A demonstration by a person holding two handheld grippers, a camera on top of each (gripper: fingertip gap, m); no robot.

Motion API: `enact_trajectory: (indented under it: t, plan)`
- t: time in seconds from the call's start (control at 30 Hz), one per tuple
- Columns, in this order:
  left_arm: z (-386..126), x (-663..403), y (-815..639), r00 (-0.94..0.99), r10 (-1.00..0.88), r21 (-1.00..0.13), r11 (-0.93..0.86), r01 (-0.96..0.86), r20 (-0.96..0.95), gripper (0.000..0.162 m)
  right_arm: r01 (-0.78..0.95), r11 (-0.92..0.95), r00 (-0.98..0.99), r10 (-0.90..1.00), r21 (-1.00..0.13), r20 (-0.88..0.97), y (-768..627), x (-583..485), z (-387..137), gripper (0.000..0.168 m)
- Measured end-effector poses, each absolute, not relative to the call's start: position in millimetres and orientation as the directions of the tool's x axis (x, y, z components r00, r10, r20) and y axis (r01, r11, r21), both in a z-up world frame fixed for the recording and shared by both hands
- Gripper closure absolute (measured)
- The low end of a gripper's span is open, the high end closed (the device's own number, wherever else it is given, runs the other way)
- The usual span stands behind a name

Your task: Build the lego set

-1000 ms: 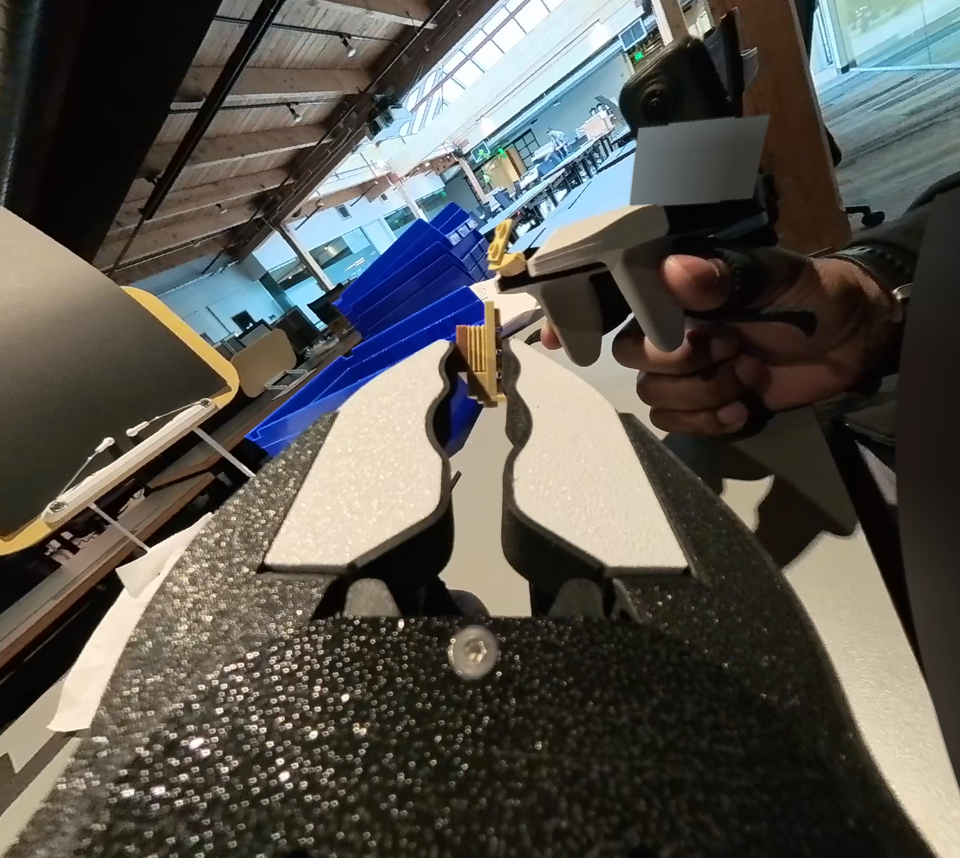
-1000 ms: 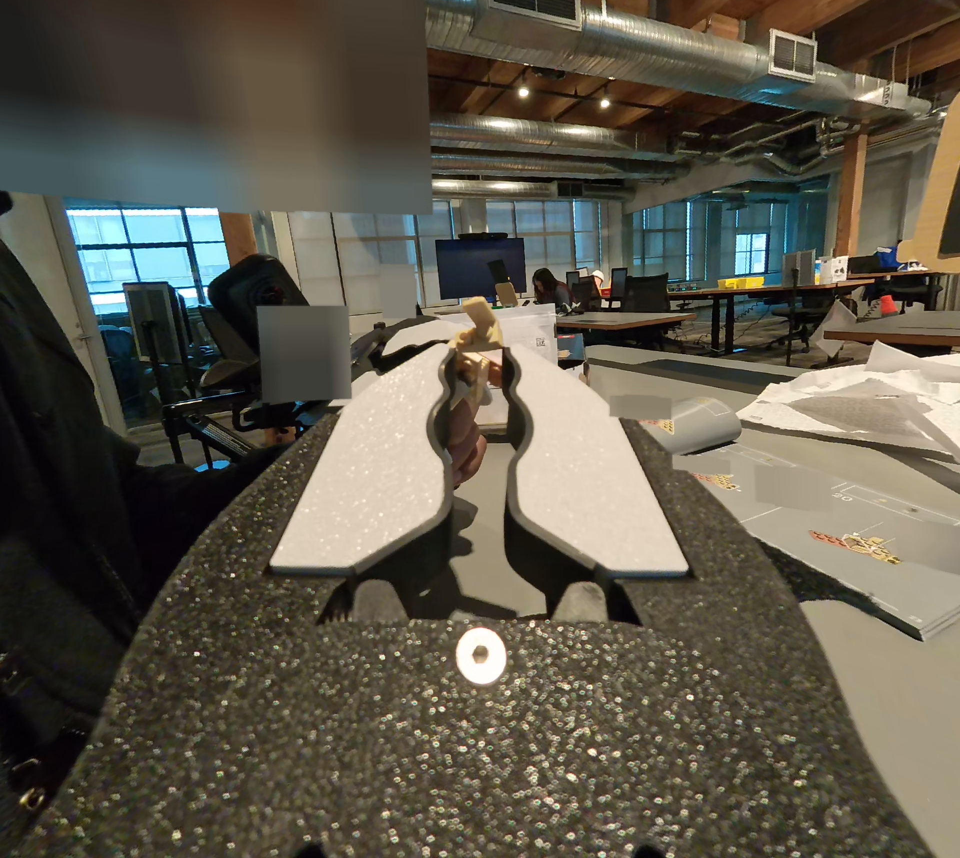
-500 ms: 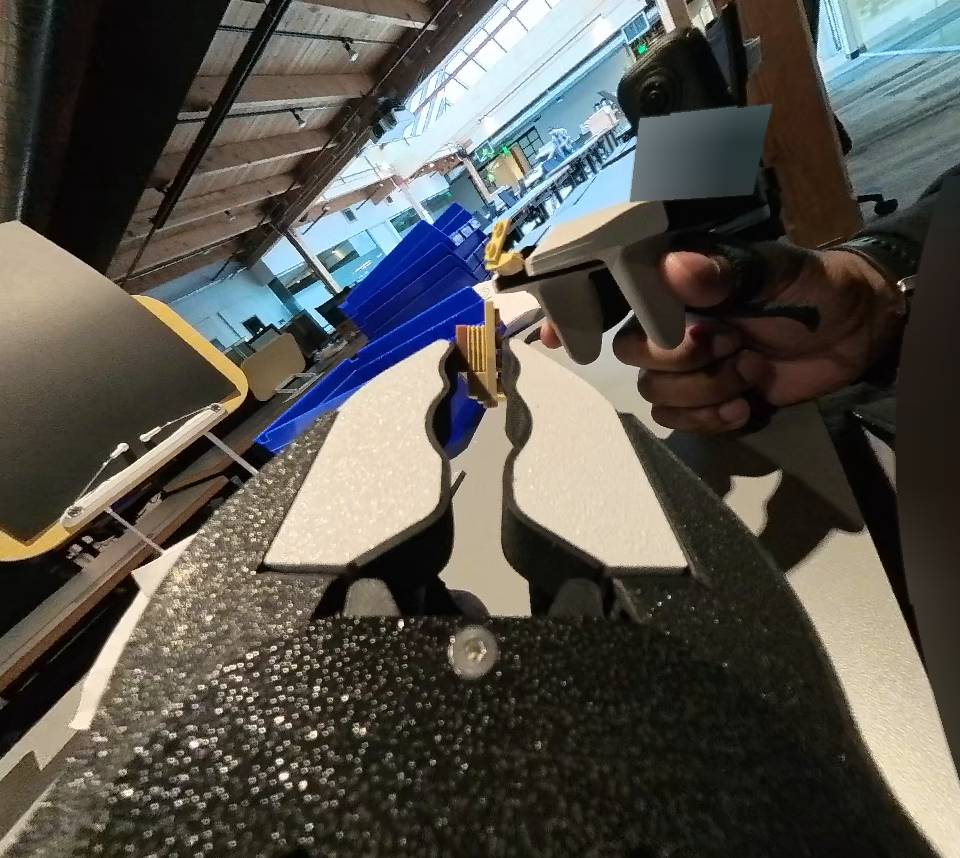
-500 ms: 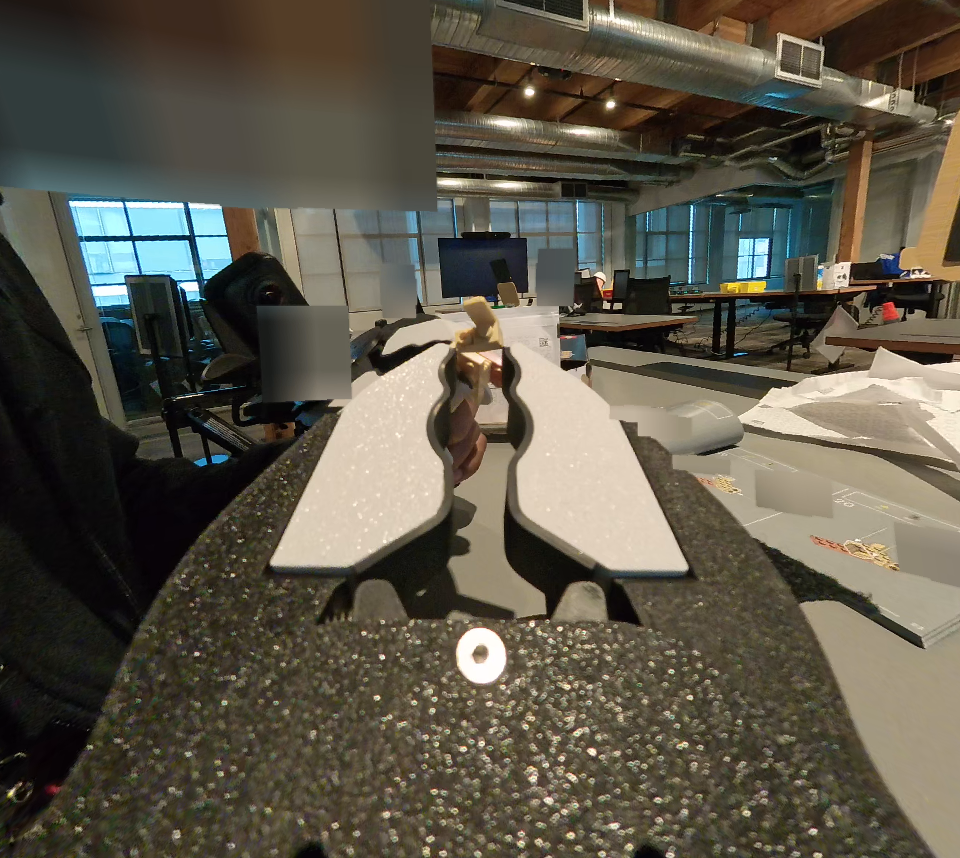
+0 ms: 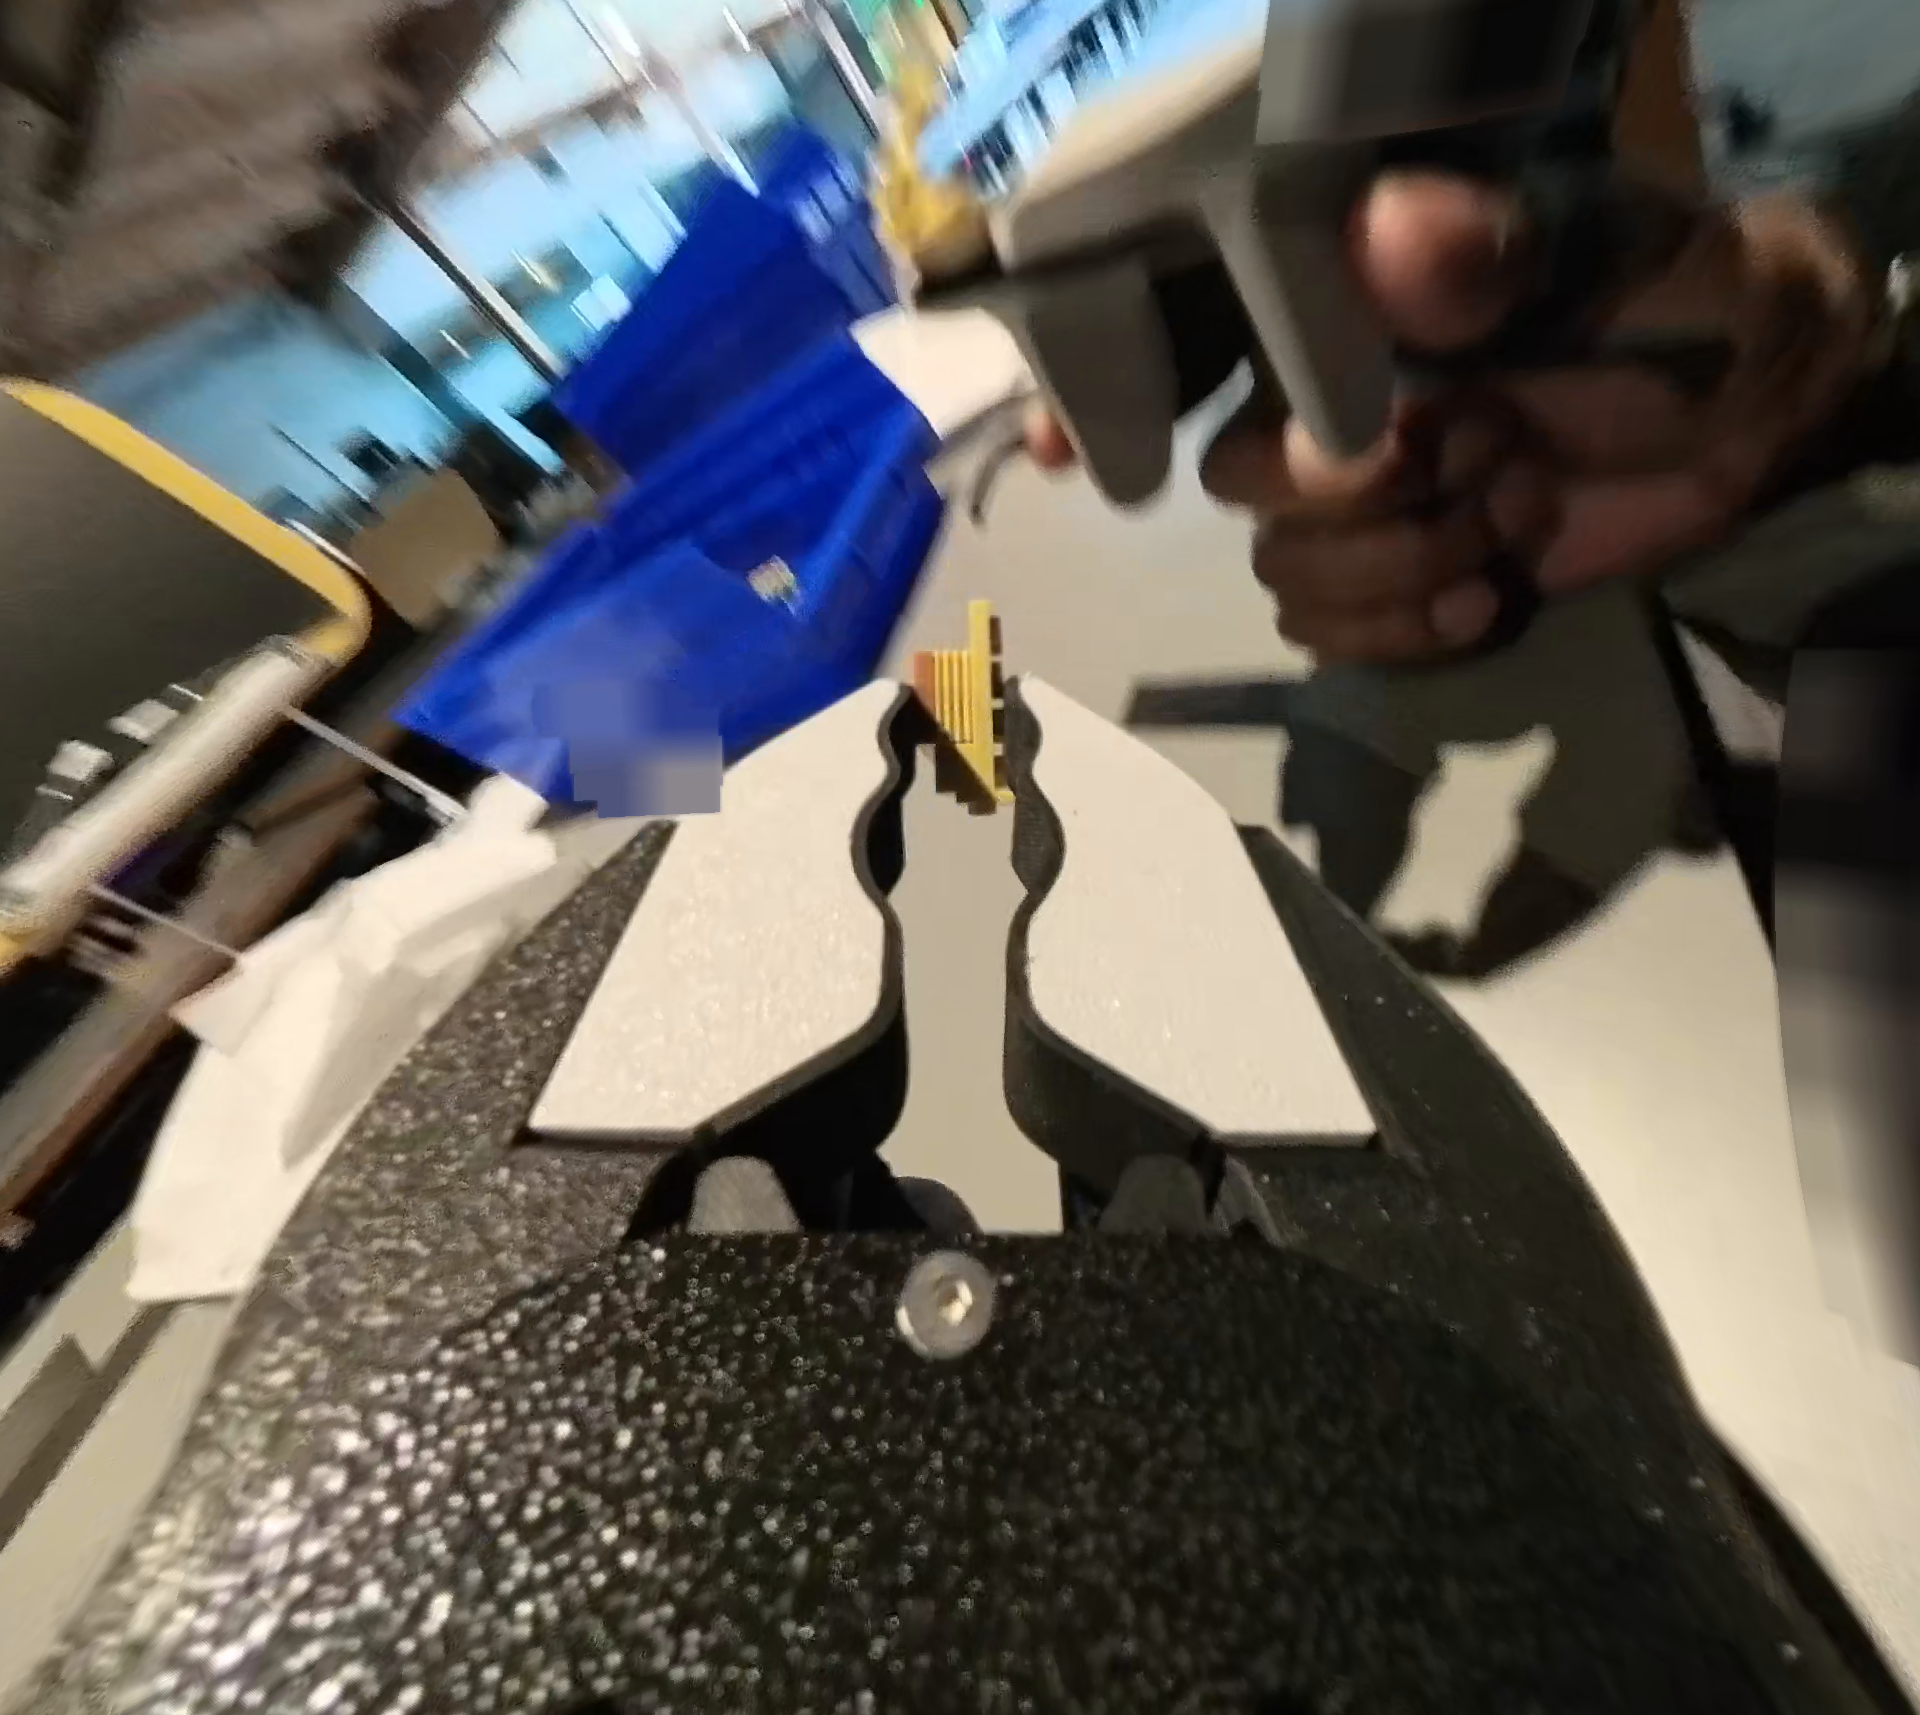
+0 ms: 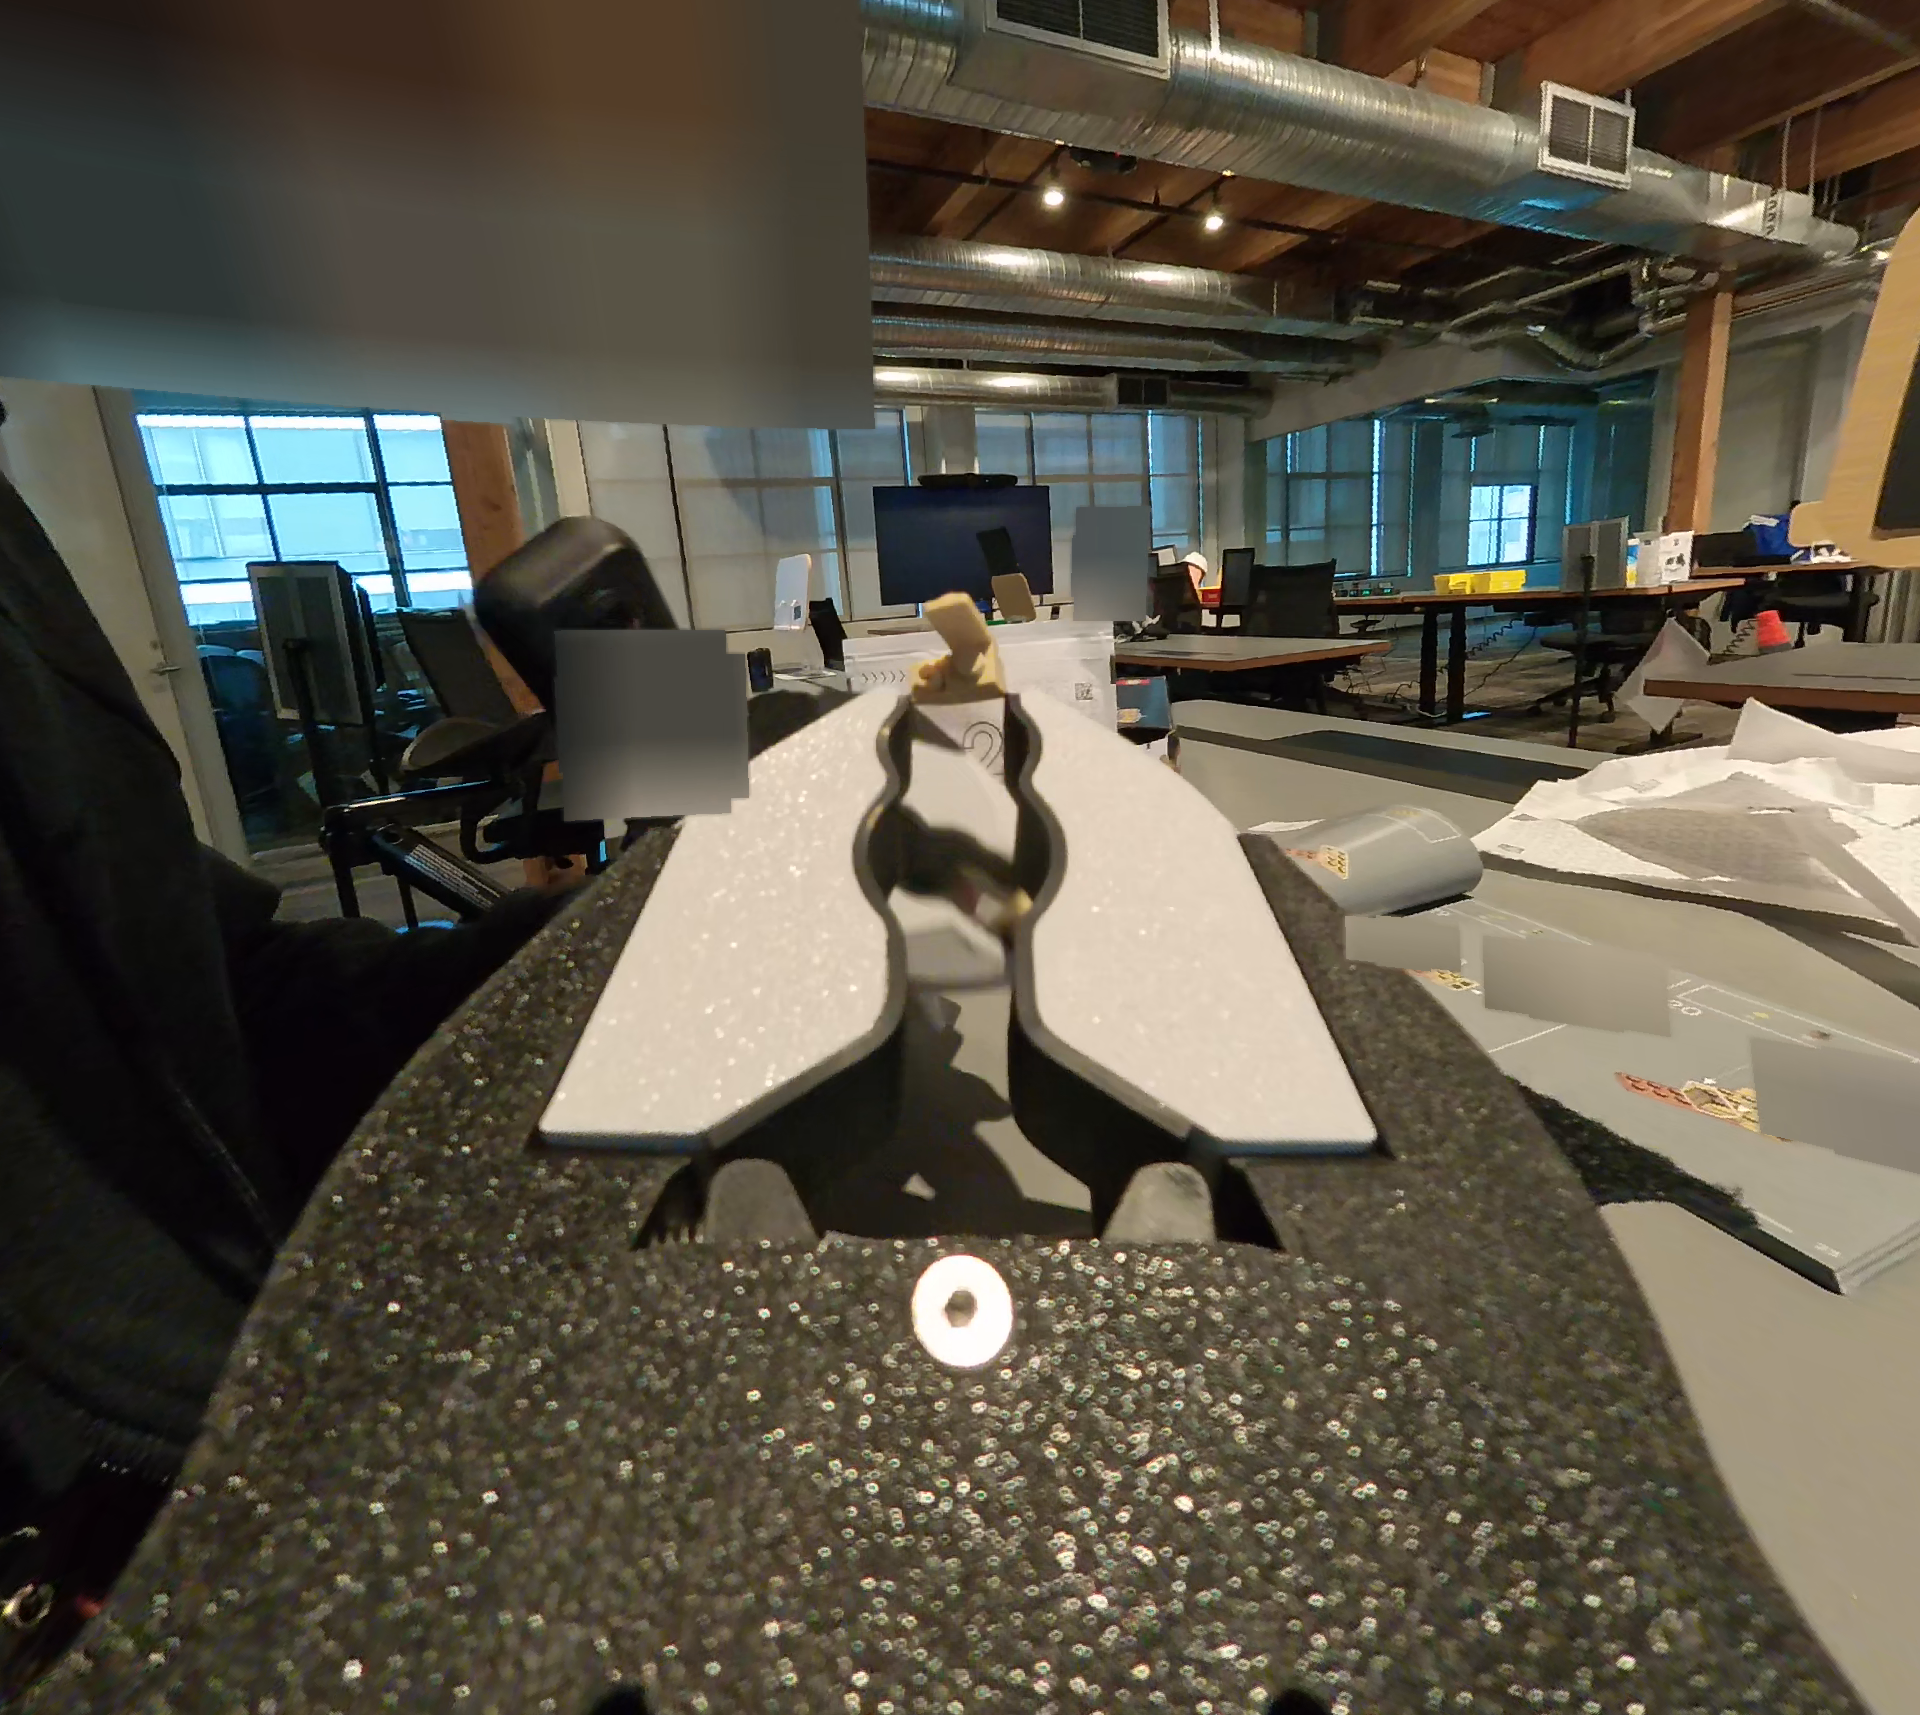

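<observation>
My left gripper point(image 5: 961, 709) is shut on a small yellow and tan stack of lego plates point(image 5: 968, 725), held edge-on at its fingertips above the grey table point(image 5: 1101, 585). My right gripper point(image 6: 958, 678) is shut on a small tan lego piece point(image 6: 961, 652) that sticks up past its fingertips. In the left wrist view the right gripper point(image 5: 935, 221) is up and to the right, held by a hand point(image 5: 1507, 460), with a blurred yellowish piece at its tip. The left wrist view is motion-blurred.
Blue bins point(image 5: 717, 512) stand at the table's far left, with white paper point(image 5: 343, 969) near them. In the right wrist view an open instruction booklet point(image 6: 1621, 1073), a curled grey sheet point(image 6: 1392, 844) and crumpled white bags point(image 6: 1714, 824) lie on the table to the right. My hands' fingertips stand some 7 centimetres from each other.
The left gripper has swung sharply, so its view is blurred and tilted down toward the table. The right gripper now sits higher and farther from the left gripper's plate stack. Both grips hold.
</observation>
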State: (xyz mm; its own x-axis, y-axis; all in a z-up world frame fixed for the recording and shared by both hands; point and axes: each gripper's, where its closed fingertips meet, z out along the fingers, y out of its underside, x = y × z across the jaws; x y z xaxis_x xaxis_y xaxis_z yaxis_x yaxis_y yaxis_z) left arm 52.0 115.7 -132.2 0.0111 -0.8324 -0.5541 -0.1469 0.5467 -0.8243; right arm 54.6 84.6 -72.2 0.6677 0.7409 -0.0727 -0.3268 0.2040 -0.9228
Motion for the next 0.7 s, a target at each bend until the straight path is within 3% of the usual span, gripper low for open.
enact_trajectory:
  t: [0.33, 0.7]
  plan:
    - [-180, 44, 125, -0.154, -0.831, -0.686, 0.532, -0.496, -0.534, 0.147, -0.334, 0.196, 0.671, 0.736, -0.922, -0.087, 86, 57, -72, 0.152]
    - [-190, 49, 109, -0.152, -0.974, -0.841, 0.22, -0.494, -0.165, 0.147, -0.334, 0.203, 0.672, 0.736, -0.921, -0.082, 85, 57, -72, 0.152]
